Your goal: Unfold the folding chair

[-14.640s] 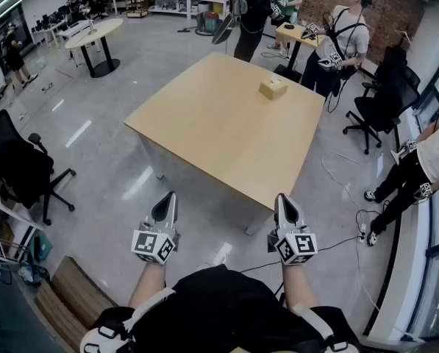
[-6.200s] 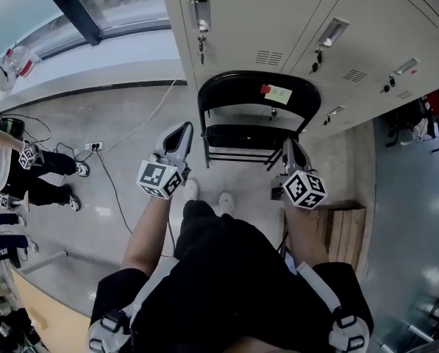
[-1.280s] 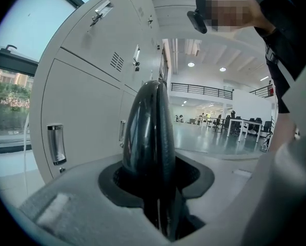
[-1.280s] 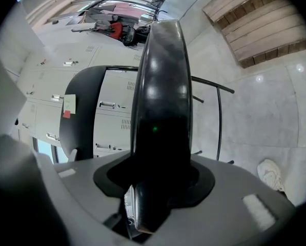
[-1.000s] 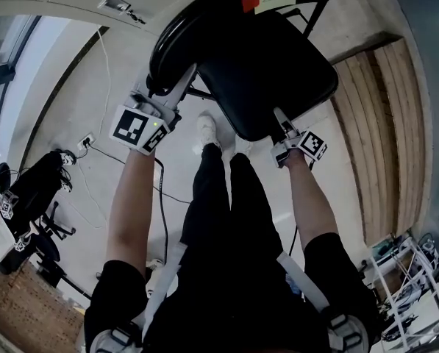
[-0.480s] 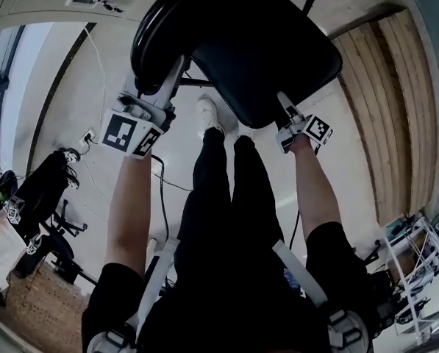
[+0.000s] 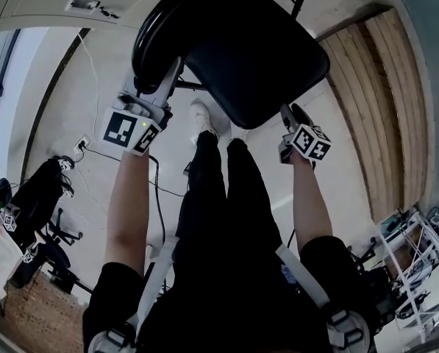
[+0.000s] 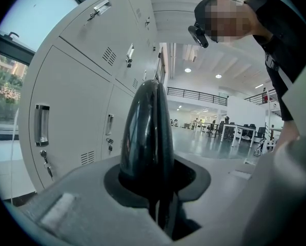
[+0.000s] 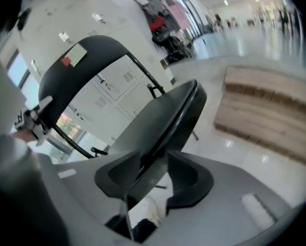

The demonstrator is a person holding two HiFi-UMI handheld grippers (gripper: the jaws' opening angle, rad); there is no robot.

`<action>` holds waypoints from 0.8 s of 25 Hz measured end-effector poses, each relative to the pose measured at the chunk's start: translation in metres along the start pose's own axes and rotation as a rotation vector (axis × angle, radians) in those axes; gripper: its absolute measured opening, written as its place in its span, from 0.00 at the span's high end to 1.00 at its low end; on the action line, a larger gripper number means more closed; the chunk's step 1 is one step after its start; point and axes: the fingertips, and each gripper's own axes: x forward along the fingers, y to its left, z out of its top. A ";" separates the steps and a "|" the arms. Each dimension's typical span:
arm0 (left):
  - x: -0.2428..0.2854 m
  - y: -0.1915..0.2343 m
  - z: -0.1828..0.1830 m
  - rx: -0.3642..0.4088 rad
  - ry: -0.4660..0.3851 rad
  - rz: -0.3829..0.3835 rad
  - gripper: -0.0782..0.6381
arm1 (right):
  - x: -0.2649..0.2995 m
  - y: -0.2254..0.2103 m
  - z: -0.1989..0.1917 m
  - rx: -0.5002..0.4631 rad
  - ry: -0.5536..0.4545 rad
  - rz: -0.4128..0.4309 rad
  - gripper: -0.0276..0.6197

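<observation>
Over by the lockers [image 8: 70,96], the folding chair [image 7: 256,50] is half open: left gripper [image 7: 176,66], jaws just closed, clamps the backrest rim [image 8: 145,132]; right gripper [image 7: 285,112] loosely straddles the seat edge [image 7: 241,118]. Next, probably: press the seat flat.

Seen from above, a person wears a black short-sleeved top [image 7: 226,307], black trousers [image 7: 223,197] and white shoes [image 7: 204,118]. White straps [image 7: 301,274] run over the torso to white-and-black shoulder pieces [image 7: 345,331]. A thin black cable [image 7: 159,197] hangs beside the left sleeve [image 7: 120,289].
</observation>
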 end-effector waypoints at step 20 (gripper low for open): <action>0.008 0.057 -0.015 -0.058 -0.003 -0.015 0.74 | 0.098 0.082 -0.056 -0.529 0.323 -0.111 0.95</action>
